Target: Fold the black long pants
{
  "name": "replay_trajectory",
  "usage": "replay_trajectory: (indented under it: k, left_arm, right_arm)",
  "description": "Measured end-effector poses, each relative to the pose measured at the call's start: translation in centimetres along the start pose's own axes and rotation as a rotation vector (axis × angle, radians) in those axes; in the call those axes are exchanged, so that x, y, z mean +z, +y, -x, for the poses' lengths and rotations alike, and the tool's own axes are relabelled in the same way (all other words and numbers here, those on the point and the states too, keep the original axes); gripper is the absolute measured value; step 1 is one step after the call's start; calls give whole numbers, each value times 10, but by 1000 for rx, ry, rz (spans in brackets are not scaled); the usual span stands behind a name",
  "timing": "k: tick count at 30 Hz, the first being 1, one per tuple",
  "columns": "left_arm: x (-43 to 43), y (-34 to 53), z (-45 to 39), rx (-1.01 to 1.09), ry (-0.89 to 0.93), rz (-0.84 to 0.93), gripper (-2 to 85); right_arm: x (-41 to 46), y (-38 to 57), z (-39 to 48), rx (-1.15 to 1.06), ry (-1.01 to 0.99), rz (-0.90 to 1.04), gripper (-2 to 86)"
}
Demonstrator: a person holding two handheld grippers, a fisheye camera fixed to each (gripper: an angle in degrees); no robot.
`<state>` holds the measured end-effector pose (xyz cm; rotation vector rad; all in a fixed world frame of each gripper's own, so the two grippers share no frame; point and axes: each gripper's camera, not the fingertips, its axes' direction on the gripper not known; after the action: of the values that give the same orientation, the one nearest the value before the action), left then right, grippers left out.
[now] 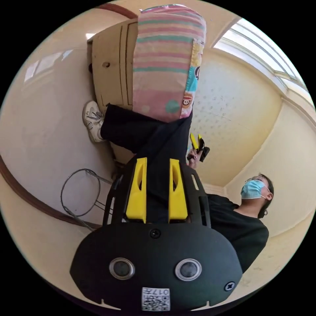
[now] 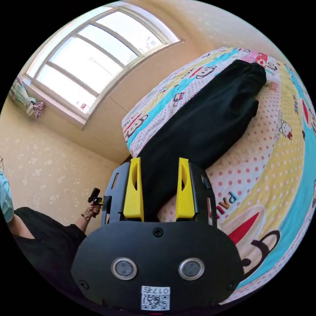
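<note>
In the left gripper view, the black long pants hang in the air in front of the bed's striped side. One end runs between the yellow jaws of my left gripper, which is shut on the cloth. My right gripper sits at the pants' other edge, in the person's hand. In the right gripper view, the pants stretch across the cartoon-print bed cover and into my right gripper, shut on them. The left gripper shows small, held in a hand.
A person in a black top stands close by. A white shoe and a wire stool frame are on the floor by a wooden cabinet. A large window is behind the bed.
</note>
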<state>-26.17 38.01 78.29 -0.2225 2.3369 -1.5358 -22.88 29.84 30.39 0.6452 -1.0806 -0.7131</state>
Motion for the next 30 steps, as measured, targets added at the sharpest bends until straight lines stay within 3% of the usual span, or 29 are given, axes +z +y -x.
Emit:
replay_trajectory:
  k: [4, 8, 12, 14, 16, 19, 23, 26, 28, 30]
  left_arm:
    - [79, -71, -62, 212, -45, 146, 158]
    - [204, -122, -112, 397, -87, 303, 179]
    - [271, -141, -127, 438, -166, 357, 186]
    - [309, -138, -124, 420, -114, 473, 181]
    - [320, -127, -126, 415, -177, 472, 155]
    - [315, -93, -145, 498, -263, 507, 51]
    - [304, -27, -185, 582, -24, 562, 45]
    - [326, 21, -192, 583, -95, 666, 46]
    - [336, 32, -172, 498, -130, 685, 52]
    - [340, 33, -148, 409, -107, 690, 65]
  right_arm:
    - [13, 115, -27, 229, -211, -17, 165]
    - [41, 150, -51, 313, -352, -21, 174]
    - [46, 150, -79, 345, -410, -81, 148]
    - [52, 147, -89, 341, -516, -78, 102]
    - [59, 147, -94, 334, -658, -46, 56]
    - [34, 156, -86, 337, -609, -38, 39]
    - [-17, 169, -64, 227, -651, -33, 33]
    - [-34, 187, -53, 171, -597, 68, 35]
    - [-26, 204, -62, 192, -428, 165, 44]
    - [-24, 213, -79, 237, -461, 173, 56]
